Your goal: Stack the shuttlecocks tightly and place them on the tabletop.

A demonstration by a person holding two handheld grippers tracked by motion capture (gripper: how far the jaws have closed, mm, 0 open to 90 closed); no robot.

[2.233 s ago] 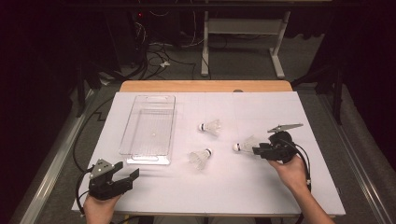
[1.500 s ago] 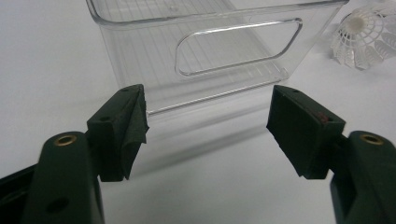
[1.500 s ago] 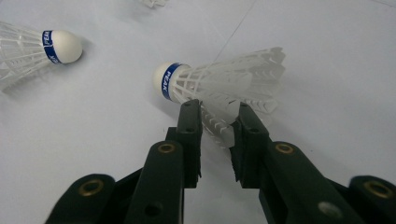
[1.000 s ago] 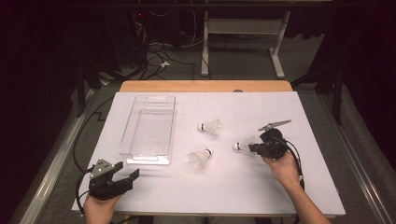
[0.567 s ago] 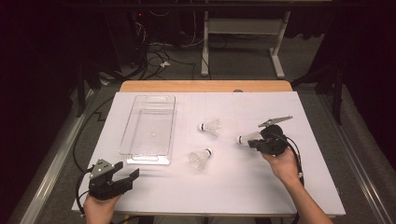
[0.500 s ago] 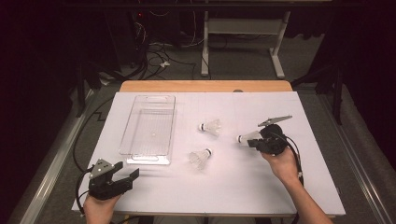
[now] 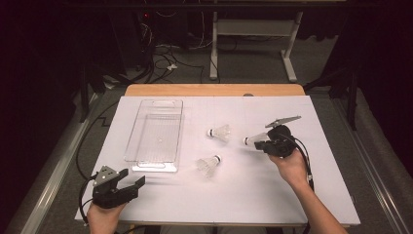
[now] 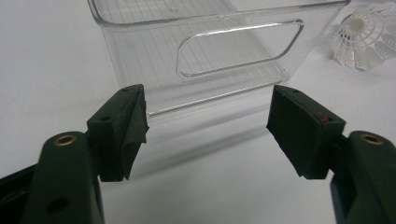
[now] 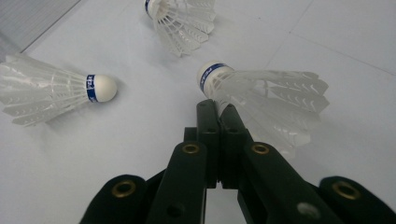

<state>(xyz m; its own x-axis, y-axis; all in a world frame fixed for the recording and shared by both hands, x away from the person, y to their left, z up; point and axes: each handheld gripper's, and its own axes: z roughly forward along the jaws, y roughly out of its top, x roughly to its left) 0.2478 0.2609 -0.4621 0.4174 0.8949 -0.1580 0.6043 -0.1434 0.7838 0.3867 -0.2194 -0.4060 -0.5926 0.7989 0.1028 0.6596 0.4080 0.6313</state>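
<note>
Three white shuttlecocks with blue-banded cork heads are in view. My right gripper [image 7: 265,144] is shut on the feather skirt of one shuttlecock [image 7: 255,139], cork pointing left; in the right gripper view the gripper [image 9: 217,109] pinches this shuttlecock [image 9: 266,91] at the skirt's edge. A second shuttlecock [image 7: 220,132] [image 9: 182,16] and a third [image 7: 209,165] [image 9: 51,91] lie on the white table. My left gripper [image 7: 131,185] [image 8: 208,123] rests open at the front left, facing the short end of a clear plastic tray [image 7: 155,167] [image 8: 140,60].
The tray looks empty and lies lengthwise left of centre. The third shuttlecock [image 8: 366,39] lies just to the tray's right in the left gripper view. A wooden table edge [image 7: 214,89] runs along the far side, with cables and a desk frame on the floor beyond.
My right gripper has moved away from the person and slightly left, carrying the shuttlecock with it. The left gripper and the other two shuttlecocks have stayed put.
</note>
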